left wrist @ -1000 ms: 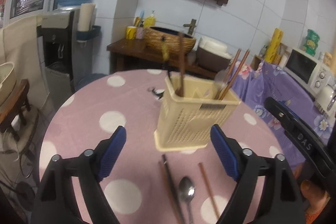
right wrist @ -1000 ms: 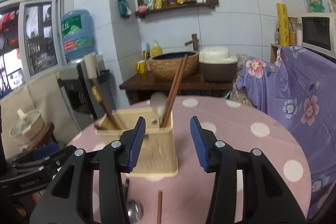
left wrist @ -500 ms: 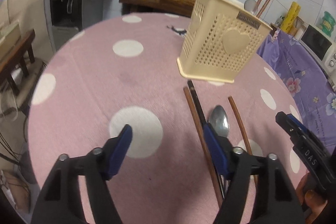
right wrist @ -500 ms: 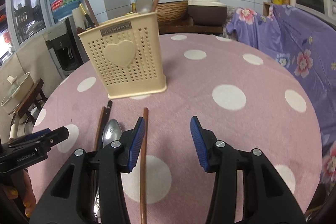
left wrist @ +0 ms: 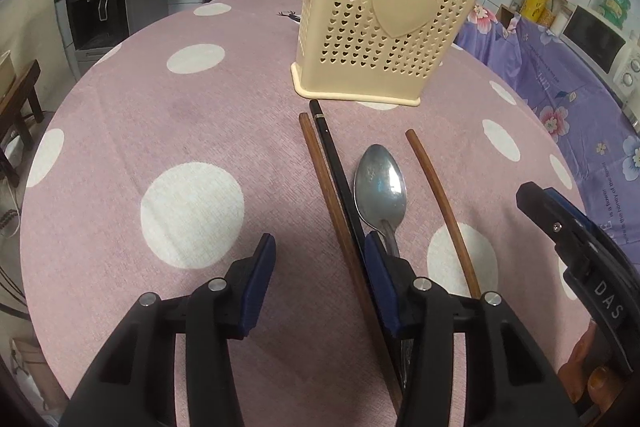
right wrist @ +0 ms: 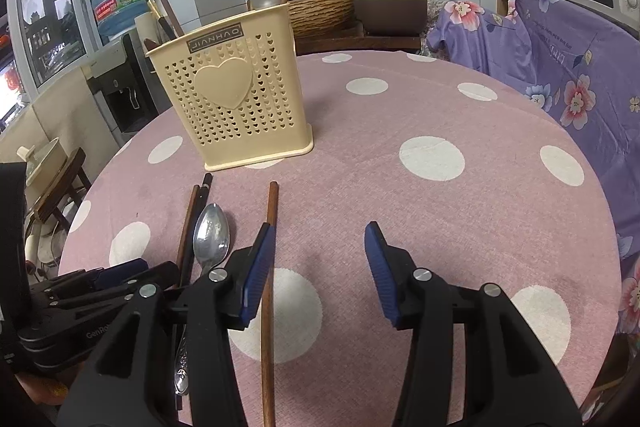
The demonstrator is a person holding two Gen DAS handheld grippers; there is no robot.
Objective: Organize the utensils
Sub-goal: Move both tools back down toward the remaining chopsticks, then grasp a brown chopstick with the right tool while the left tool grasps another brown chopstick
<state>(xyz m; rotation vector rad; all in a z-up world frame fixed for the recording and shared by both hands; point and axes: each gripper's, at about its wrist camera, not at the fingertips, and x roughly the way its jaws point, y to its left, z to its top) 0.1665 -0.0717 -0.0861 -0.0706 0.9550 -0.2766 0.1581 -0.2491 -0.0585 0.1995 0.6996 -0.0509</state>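
Utensils: spoon (left wrist: pixel 380 183), black chopstick (left wrist: pixel 336 163) and two brown chopsticks (left wrist: pixel 328 187) lie on the table (left wrist: pixel 160 107) before the holder (left wrist: pixel 384 23), long axes pointing at it. Left tongs (left wrist: pixel 320 281) are closing on nothing, everything just right of them. Right tongs (right wrist: pixel 320 267) gape, empty; one brown chopstick beside their left pad.

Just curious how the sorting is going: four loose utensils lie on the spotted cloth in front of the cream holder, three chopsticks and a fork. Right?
Not quite: the metal piece is a spoon, not a fork. The left wrist view shows its rounded bowl lying between the chopsticks, in front of the cream holder.
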